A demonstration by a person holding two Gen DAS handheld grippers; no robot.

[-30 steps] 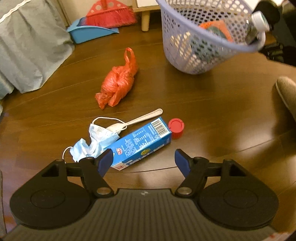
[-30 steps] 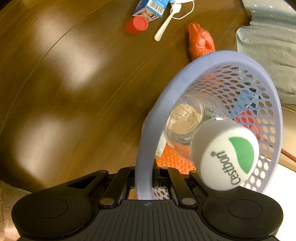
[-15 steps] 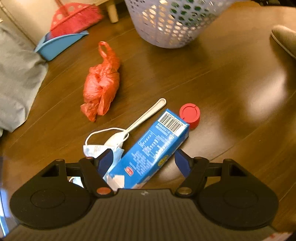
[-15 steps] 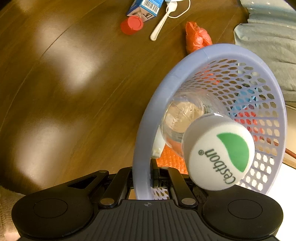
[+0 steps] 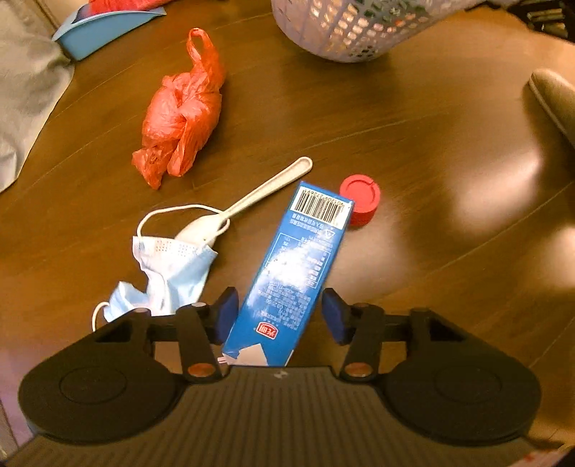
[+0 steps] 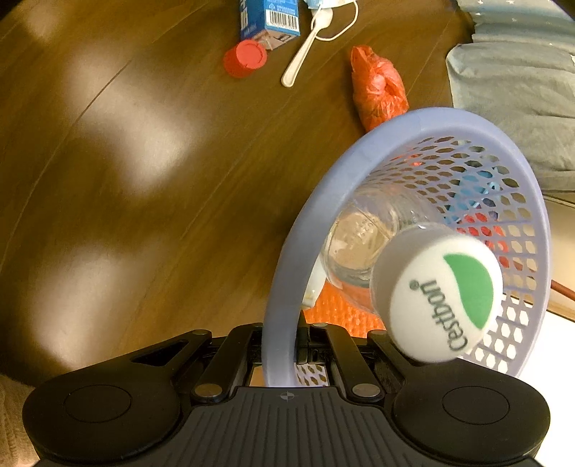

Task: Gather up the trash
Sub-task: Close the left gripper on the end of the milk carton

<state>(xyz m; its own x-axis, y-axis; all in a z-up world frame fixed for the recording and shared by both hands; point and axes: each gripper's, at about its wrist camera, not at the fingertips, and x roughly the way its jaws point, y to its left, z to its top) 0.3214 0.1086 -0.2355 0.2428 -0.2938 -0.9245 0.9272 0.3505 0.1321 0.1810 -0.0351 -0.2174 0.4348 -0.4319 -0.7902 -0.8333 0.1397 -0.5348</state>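
Observation:
A blue milk carton (image 5: 294,273) lies on the wooden floor, its near end between the blue pads of my open left gripper (image 5: 279,317); a gap shows on the right side. Beside it lie a red cap (image 5: 360,198), a white spoon (image 5: 251,201), a crumpled face mask (image 5: 169,266) and an orange plastic bag (image 5: 183,111). My right gripper (image 6: 287,345) is shut on the rim of a lavender mesh basket (image 6: 359,158). A clear bottle with a white cap (image 6: 436,294) leans out of the basket, over orange trash inside.
A blue dustpan (image 5: 104,25) sits far left beside grey fabric (image 5: 25,89). A slipper (image 5: 555,97) shows at the right edge. In the right wrist view grey-blue bedding (image 6: 517,79) lies past the basket. Bare wooden floor (image 5: 449,143) spreads to the right.
My left gripper has moved forward and down so the carton's near end now sits between its fingers, which have narrowed a little. The basket in my right gripper has shifted slightly.

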